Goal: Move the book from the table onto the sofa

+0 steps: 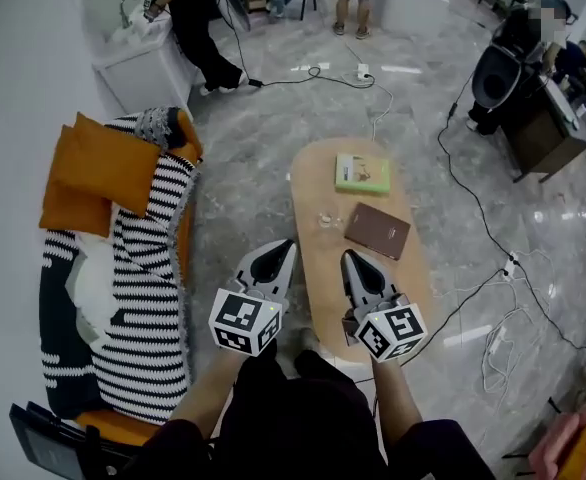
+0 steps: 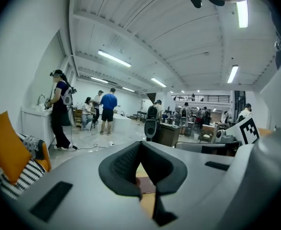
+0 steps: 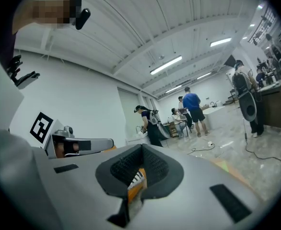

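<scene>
Left hand-held gripper [image 1: 285,251] and right hand-held gripper [image 1: 350,259] are both clenched and empty at the near end of the counter [image 1: 318,183] — the approach, I judge, with nothing grasped yet. The brown book [image 1: 377,230] lies just ahead of the right one, a green book [image 1: 362,173] beyond, the sofa [image 1: 184,236] at left; next the jaws must open. Which book is meant I cannot tell — the gripper views show little past the jaws.
</scene>
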The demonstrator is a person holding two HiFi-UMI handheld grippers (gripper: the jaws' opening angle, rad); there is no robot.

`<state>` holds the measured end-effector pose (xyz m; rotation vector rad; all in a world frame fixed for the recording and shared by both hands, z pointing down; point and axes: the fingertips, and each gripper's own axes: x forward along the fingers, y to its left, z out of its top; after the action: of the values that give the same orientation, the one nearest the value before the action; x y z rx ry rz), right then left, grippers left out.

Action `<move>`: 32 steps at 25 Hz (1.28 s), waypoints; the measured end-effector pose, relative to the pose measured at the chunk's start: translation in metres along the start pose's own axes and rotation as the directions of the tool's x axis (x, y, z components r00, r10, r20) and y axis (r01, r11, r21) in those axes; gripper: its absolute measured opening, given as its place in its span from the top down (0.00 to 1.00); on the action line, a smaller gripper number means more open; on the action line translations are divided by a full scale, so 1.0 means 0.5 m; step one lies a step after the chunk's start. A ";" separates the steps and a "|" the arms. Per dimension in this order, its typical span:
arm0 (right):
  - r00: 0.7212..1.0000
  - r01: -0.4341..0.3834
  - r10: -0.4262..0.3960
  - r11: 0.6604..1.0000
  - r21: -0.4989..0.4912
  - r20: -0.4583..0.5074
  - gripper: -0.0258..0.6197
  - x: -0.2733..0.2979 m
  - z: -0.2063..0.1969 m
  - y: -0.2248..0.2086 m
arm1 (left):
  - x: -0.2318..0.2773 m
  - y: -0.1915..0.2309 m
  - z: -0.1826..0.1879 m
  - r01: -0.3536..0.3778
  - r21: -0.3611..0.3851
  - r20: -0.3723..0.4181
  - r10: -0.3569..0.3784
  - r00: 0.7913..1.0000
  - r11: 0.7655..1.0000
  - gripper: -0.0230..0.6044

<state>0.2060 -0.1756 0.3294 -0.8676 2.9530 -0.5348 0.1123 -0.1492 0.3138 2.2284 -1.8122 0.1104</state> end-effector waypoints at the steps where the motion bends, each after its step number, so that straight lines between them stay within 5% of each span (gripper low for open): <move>1: 1.000 0.027 -0.027 1.000 0.004 0.004 0.92 0.004 -0.002 -0.012 | 0.015 0.002 -0.002 0.029 0.010 -0.009 -0.029 1.000 1.000 0.94; 8: 0.965 0.257 -0.259 0.966 0.038 0.049 0.92 0.045 -0.009 -0.079 | 0.119 0.032 -0.002 0.259 0.065 -0.063 -0.255 0.965 0.964 0.94; 17: 0.862 0.488 -0.495 0.869 0.088 0.107 0.92 0.007 -0.003 -0.125 | 0.180 0.033 -0.006 0.433 0.070 -0.116 -0.423 0.898 0.899 0.94; 25: 0.809 0.573 -0.581 0.813 0.101 0.092 0.92 -0.055 -0.022 -0.209 | 0.258 -0.015 -0.040 0.487 0.048 -0.153 -0.476 0.866 0.872 0.94; 32: 0.831 0.548 -0.554 0.831 0.095 0.057 0.92 -0.106 -0.039 -0.322 | 0.341 -0.081 -0.063 0.439 0.014 -0.162 -0.431 0.888 0.898 0.94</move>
<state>0.3326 -0.2680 0.3966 -1.7017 2.5531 -0.5937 0.1916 -0.2960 0.3761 2.5224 -1.2049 0.2350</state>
